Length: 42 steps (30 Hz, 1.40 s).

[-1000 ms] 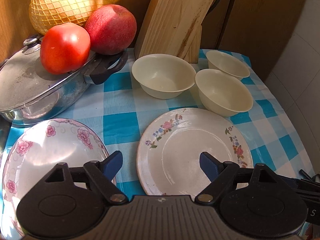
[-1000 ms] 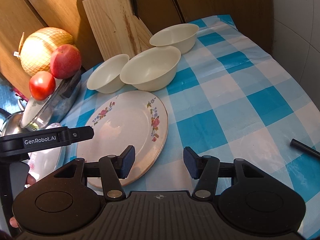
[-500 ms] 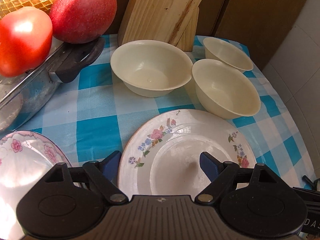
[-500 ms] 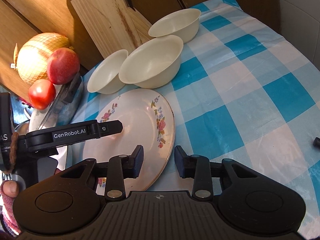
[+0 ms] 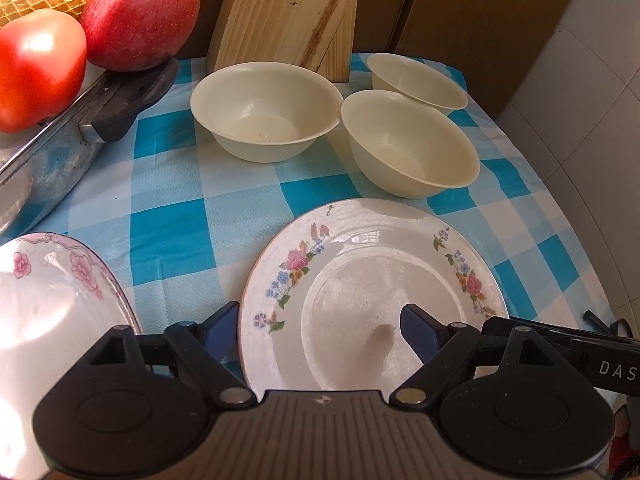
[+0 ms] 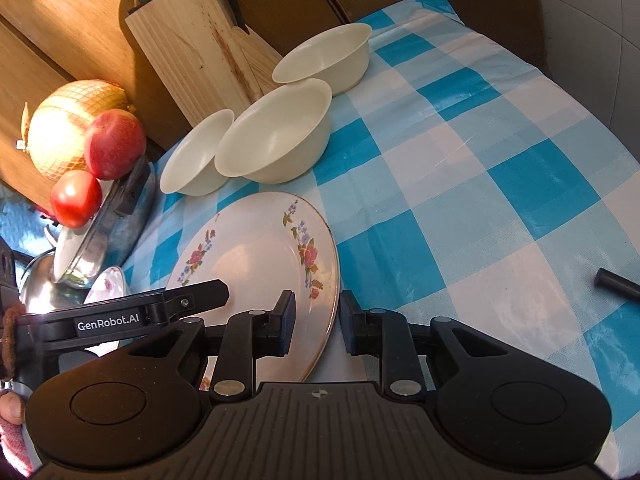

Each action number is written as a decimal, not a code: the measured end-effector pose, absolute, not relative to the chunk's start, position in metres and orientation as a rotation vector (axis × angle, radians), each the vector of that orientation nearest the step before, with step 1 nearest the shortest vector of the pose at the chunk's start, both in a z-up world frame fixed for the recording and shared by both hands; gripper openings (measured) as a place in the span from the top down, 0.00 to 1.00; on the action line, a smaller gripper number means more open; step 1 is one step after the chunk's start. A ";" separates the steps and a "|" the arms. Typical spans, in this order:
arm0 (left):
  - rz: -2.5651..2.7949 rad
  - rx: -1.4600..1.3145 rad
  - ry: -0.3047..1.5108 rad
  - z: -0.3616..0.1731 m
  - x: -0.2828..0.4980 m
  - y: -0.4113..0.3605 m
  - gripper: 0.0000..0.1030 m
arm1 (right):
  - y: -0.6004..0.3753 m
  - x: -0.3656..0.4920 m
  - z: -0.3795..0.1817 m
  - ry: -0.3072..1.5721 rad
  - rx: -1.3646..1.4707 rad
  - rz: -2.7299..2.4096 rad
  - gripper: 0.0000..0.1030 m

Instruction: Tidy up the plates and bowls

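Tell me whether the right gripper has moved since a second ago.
Yes. The right gripper has closed in on the floral plate, which lies where it did beside the cream bowls. The plate's rim now sits between its narrowed but unclosed jaws.

Tabletop [image 6: 500, 184] open at 3 o'clock; bowls [image 6: 276, 136] and knife block [image 6: 200, 52] block 12, pot [image 6: 116, 216] blocks 9.

Left wrist: you look down close over the floral plate [image 5: 372, 280].
Right wrist: higher, from its right edge.
Shared: plate, three bowls [image 6: 276, 136].
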<state>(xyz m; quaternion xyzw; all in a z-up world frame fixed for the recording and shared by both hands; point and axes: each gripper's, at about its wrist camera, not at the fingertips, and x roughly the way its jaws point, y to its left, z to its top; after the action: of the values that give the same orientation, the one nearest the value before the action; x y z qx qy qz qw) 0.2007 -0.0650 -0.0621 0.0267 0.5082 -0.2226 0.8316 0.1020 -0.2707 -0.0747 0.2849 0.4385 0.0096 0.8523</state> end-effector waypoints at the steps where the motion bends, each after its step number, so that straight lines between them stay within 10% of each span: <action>1: -0.465 0.067 1.066 -0.063 0.200 -0.066 0.23 | -0.271 0.101 -0.075 0.921 0.602 0.031 0.67; 6: -0.454 0.120 1.022 -0.068 0.194 -0.071 0.19 | -0.274 0.098 -0.078 0.896 0.655 0.069 0.55; 42: -0.416 0.047 0.892 -0.007 0.181 -0.067 0.18 | -0.263 0.098 -0.049 0.816 0.604 0.047 0.65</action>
<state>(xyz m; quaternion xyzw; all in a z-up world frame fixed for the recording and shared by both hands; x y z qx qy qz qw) 0.1807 -0.0668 -0.0066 0.0227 0.4284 -0.1995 0.8810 0.0981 -0.2627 -0.0489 0.2890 0.3908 0.0224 0.8736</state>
